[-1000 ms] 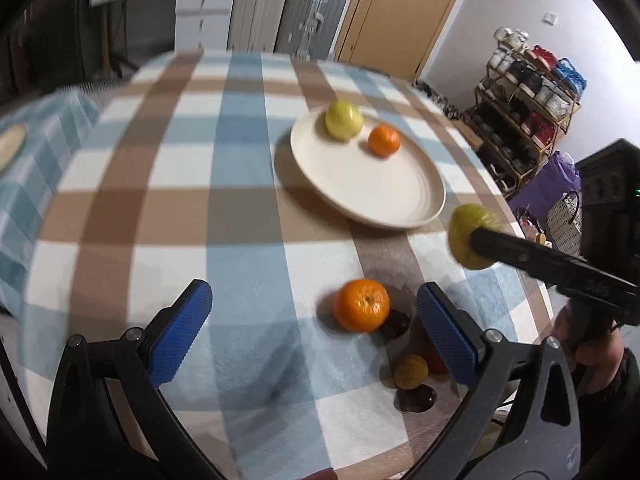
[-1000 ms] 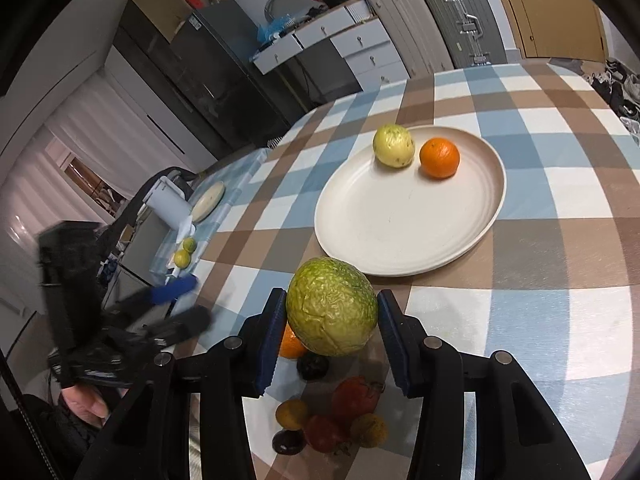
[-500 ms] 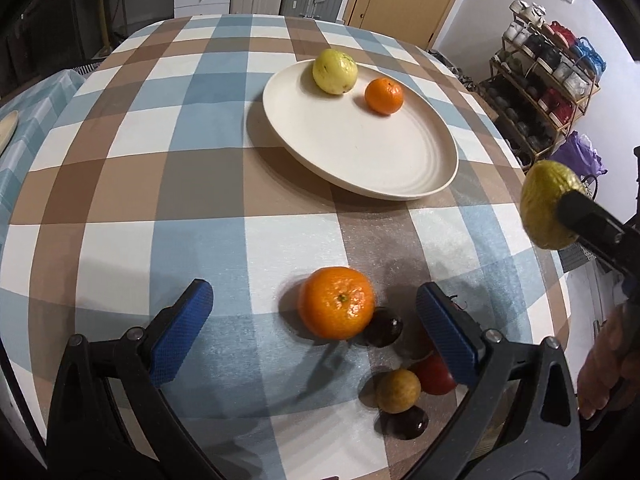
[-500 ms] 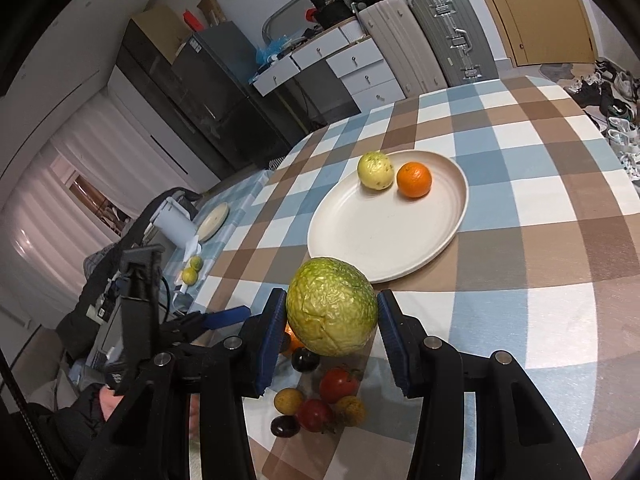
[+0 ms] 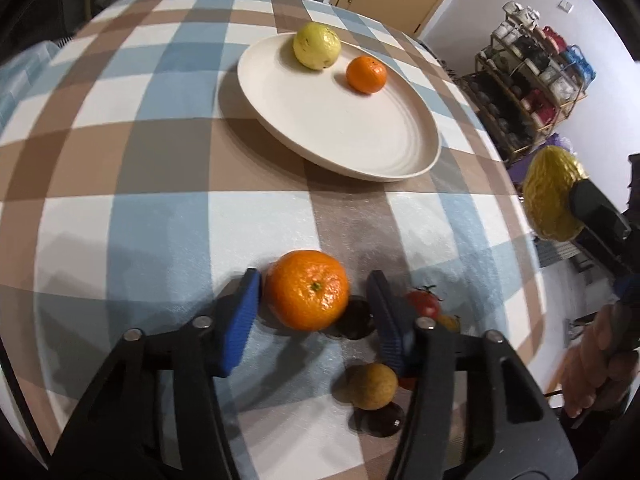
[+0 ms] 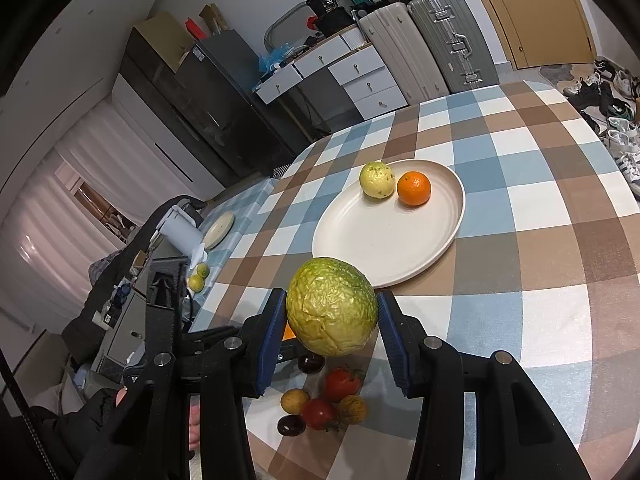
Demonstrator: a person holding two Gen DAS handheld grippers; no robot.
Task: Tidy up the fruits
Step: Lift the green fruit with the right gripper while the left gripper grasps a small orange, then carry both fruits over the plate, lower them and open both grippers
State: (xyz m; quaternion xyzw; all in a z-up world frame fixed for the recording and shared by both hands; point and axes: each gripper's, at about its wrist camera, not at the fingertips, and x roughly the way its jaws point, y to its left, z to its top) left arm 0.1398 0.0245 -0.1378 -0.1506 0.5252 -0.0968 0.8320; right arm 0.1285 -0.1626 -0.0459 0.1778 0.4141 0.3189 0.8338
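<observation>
A cream plate [image 5: 380, 152] [image 6: 360, 252] on the checked tablecloth holds a pale yellow-green fruit [image 5: 317, 45] [image 6: 377, 179] and a small orange [image 5: 366, 75] [image 6: 414, 188]. My left gripper [image 5: 314, 302] has its blue pads around a large orange [image 5: 307, 290] on the cloth; the left pad touches it and a small gap shows at the right pad. My right gripper [image 6: 332, 320] is shut on a wrinkled green-yellow fruit [image 6: 332, 306] [image 5: 550, 194], held above the table's near edge.
Small fruits lie by the large orange: red tomatoes [image 6: 341, 384], yellow-brown ones [image 5: 372, 385] and dark ones [image 6: 291, 425]. A shoe rack [image 5: 532, 76] stands right of the table. Drawers and suitcases [image 6: 424, 52] stand behind it. A side table [image 6: 218, 226] carries a small plate.
My left gripper has moved forward and narrowed from wide open until its pads flank the large orange. My right gripper keeps hold of the wrinkled fruit and has risen and drawn back.
</observation>
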